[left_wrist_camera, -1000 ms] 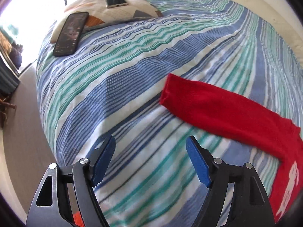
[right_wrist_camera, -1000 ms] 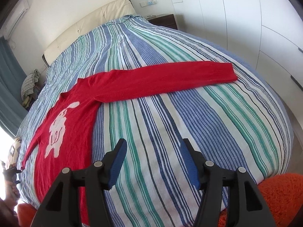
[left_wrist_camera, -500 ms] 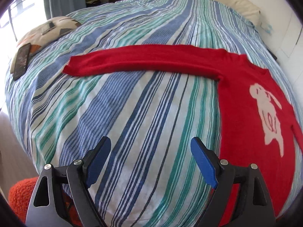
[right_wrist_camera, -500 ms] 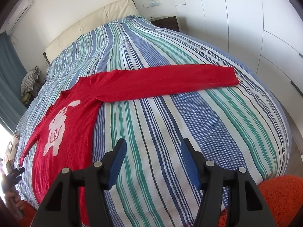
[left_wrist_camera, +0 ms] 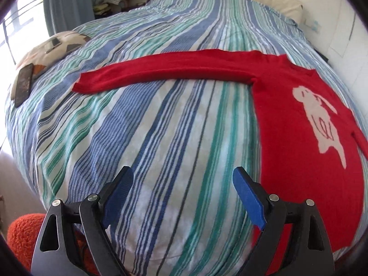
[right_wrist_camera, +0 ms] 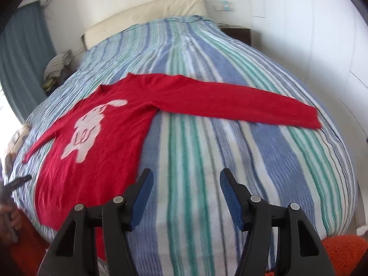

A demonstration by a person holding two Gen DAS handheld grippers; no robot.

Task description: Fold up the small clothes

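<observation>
The red sweater (left_wrist_camera: 299, 124) lay flat on the striped bed (left_wrist_camera: 161, 138), beyond both spread, empty grippers: right of the left gripper (left_wrist_camera: 182, 184), left of the right gripper (right_wrist_camera: 186, 184). Only the left view showed a phone (left_wrist_camera: 23, 84).

The striped bed (left_wrist_camera: 161, 138) carried a red sweater (left_wrist_camera: 299, 138) spread flat, sleeves outstretched; a patterned cushion (left_wrist_camera: 57, 46) lay near its edge.
</observation>
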